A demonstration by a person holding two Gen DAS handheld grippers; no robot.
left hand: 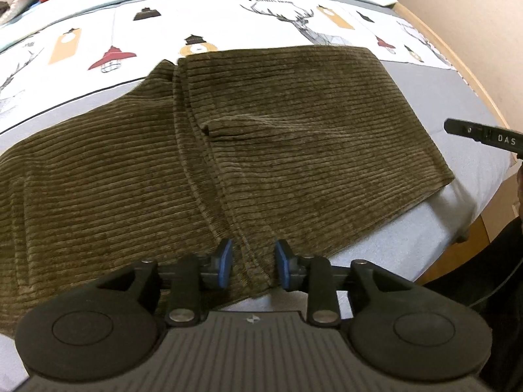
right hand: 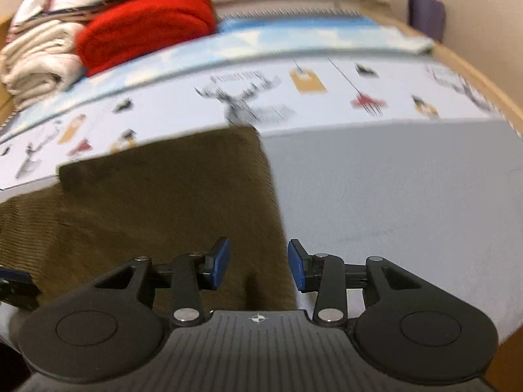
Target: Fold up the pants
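Note:
Olive-brown corduroy pants (left hand: 228, 150) lie flat on the bed, folded over, with one layer's edge running down the middle. My left gripper (left hand: 253, 268) hovers over the near edge of the pants, its blue pads apart with cloth below the gap and neither pad pressing on it. My right gripper (right hand: 259, 268) stands open above the right-hand edge of the pants (right hand: 157, 202), where the cloth meets the grey sheet. The right wrist view is blurred. A black finger (left hand: 480, 135) of the right gripper shows at the right edge of the left wrist view.
The bed has a grey sheet (right hand: 392, 196) and a white cover (left hand: 261, 23) printed with deer and lanterns. Folded red and white laundry (right hand: 130, 32) is stacked at the back left. A wooden bed frame (left hand: 457, 65) and a wall border the right side.

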